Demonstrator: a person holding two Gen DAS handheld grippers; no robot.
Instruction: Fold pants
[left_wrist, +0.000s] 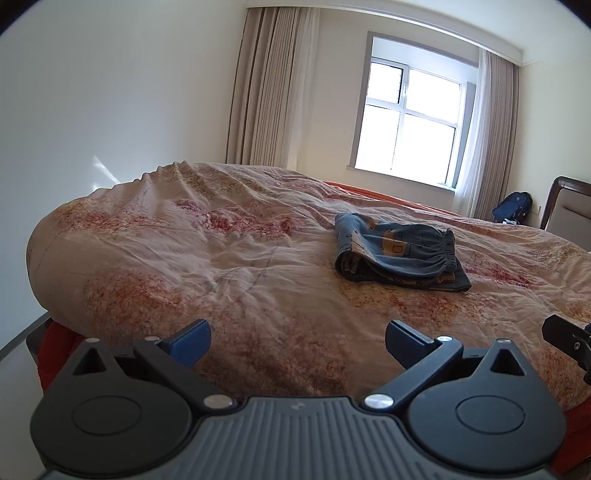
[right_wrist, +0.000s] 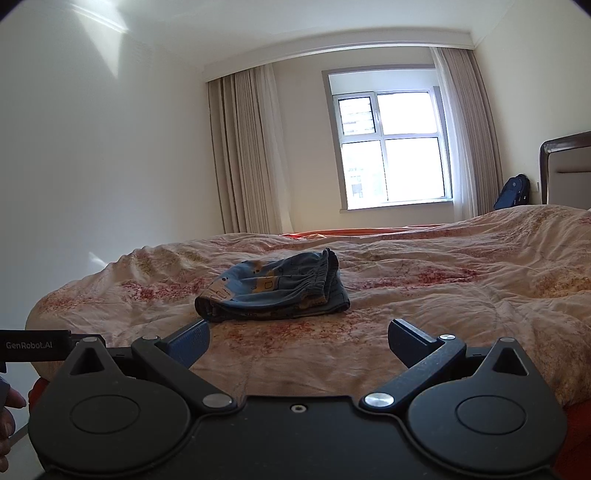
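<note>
While both claws hang near the foot edge of the bed, the pants (left_wrist: 399, 254) lie folded in a small blue bundle on the quilt (left_wrist: 229, 266), well apart from either tool. From the left wrist view the bundle sits at about one o'clock from the left gripper (left_wrist: 297, 341), its gathered elastic waistband turned toward three o'clock and a flat layer poking out beneath at the near right corner. From the right wrist view the same bundle lies at about eleven o'clock from the right gripper (right_wrist: 297, 341), closer in, with the folded edge at nine o'clock and the waistband at three.

Both claws stand with fingers spread wide and nothing between them; only bare quilt shows in each gap.

Wrinkled quilt runs clear on all sides of the pants. Its rounded corner drops off at nine o'clock beside the white wall (left_wrist: 110, 110), and a red sheet (left_wrist: 55, 354) shows under that edge. Past the far edge, at twelve o'clock, are the window (right_wrist: 391, 147) and curtains (right_wrist: 240, 147). A headboard (right_wrist: 565, 166) and a blue backpack (right_wrist: 511, 192) stand at two o'clock.
</note>
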